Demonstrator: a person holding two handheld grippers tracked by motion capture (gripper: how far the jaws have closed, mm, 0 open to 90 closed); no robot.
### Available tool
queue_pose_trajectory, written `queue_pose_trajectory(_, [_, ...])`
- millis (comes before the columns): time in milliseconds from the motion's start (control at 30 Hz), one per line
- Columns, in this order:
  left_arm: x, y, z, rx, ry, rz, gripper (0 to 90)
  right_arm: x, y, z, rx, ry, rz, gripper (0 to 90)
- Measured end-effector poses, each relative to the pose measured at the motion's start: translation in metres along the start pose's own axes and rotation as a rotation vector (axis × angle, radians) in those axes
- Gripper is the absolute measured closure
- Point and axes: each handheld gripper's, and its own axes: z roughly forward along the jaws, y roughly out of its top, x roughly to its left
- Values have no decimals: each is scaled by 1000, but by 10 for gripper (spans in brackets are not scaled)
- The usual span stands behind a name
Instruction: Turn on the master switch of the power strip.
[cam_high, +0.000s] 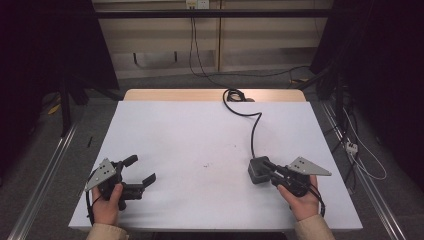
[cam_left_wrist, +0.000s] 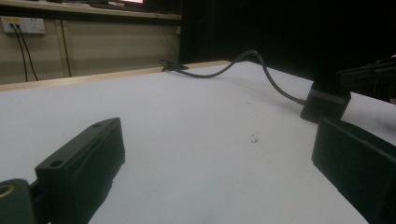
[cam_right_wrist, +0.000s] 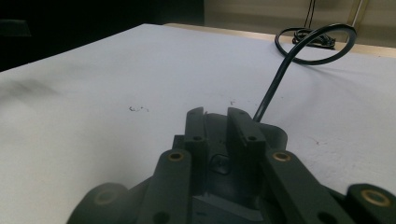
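Observation:
A dark grey power adapter block (cam_high: 256, 171) lies on the white table (cam_high: 190, 135) at the right front. Its black cable (cam_high: 253, 127) runs to the far edge and coils there. My right gripper (cam_high: 265, 165) lies over the block's top, jaws drawn close with a narrow gap. In the right gripper view the block (cam_right_wrist: 275, 133) shows under and beside the gripper (cam_right_wrist: 220, 116); I cannot tell if anything is pinched. My left gripper (cam_high: 141, 169) rests at the left front, open and holding nothing. From the left gripper (cam_left_wrist: 215, 158) the block (cam_left_wrist: 324, 103) stands far right.
The cable's coil (cam_right_wrist: 313, 44) lies near the table's far wooden edge (cam_high: 175, 95). Small dark specks (cam_high: 205, 165) mark the table's middle. Wall sockets (cam_left_wrist: 23, 24) and hanging wires sit behind, and metal rails (cam_high: 45, 170) run along the floor on both sides.

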Motion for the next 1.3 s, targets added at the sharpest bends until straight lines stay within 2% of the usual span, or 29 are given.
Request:
queue_pose_trajectory(267, [-1,0,2,2,-1,1,23,1,2,-1,-2,6,4,646])
queue_pose_trajectory(533, [-1,0,2,3,0,2,22,-1,2,-2,-6,-16,13,488])
queue_pose_trajectory(600, [-1,0,2,4,1,1,22,-2,2,-2,-9,-17,19,471])
queue_pose_trajectory(733, [-1,0,3,6,-1,3,22,-2,3,-3,-18,-31,35,371])
queue_pose_trajectory(933, [-1,0,1,4,-1,3,22,-2,3,-2,-29,-5,39,243])
queue_pose_trajectory(1033, [-1,-1,-1,5,2,2,22,-1,3,1,-18,-15,33,180])
queue_pose_trajectory(1300, [0,-1,-5,1,14,-1,22,0,3,5,-1,4,31,113])
